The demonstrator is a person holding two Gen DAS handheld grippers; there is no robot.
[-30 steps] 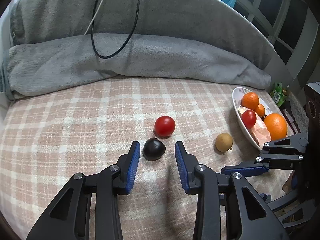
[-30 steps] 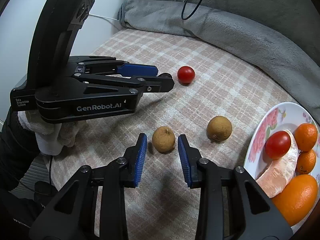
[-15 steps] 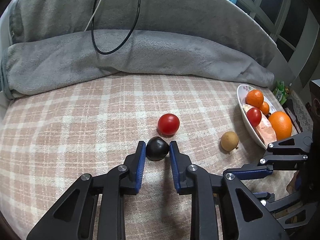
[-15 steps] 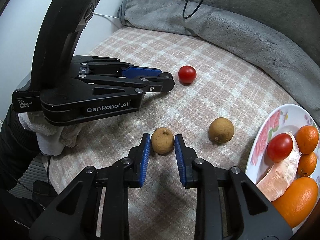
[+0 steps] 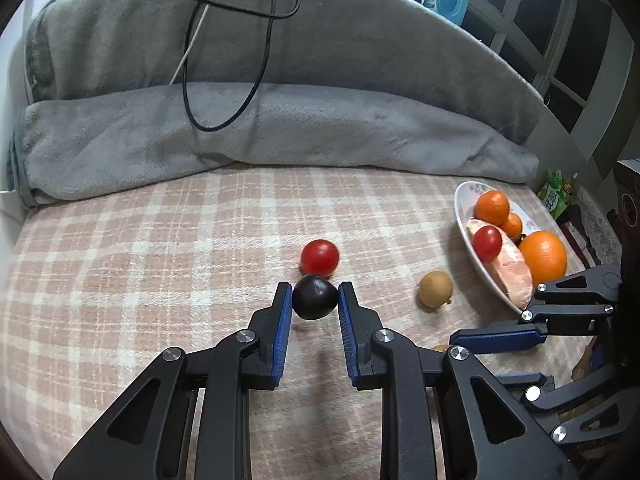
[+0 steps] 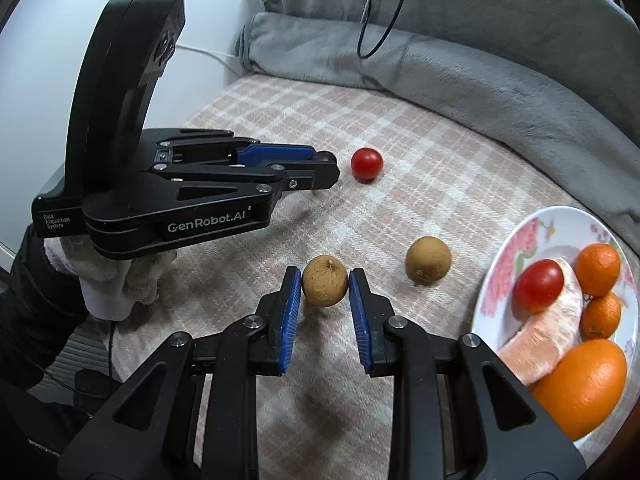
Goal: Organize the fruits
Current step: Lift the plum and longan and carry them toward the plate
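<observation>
My left gripper (image 5: 315,293) is shut on a dark round fruit (image 5: 314,297), held just above the plaid cloth; a red tomato (image 5: 319,257) lies right behind it. My right gripper (image 6: 325,280) is shut on a brown longan (image 6: 324,280). A second brown longan (image 6: 428,260) lies to its right, also in the left wrist view (image 5: 435,289). The white flowered plate (image 6: 516,240) at the right holds oranges, a tomato and a pomelo wedge. The left gripper (image 6: 326,168) shows at the left in the right wrist view, near the tomato (image 6: 367,164).
A grey blanket (image 5: 280,132) is rolled along the back of the plaid surface, with a black cable (image 5: 224,80) hanging over it. The plate (image 5: 464,216) sits at the right edge. A white wall (image 6: 48,40) is on the left.
Both grippers have closed from open: the left onto the dark fruit, the right onto the near longan. Both fruits now seem raised slightly off the cloth.
</observation>
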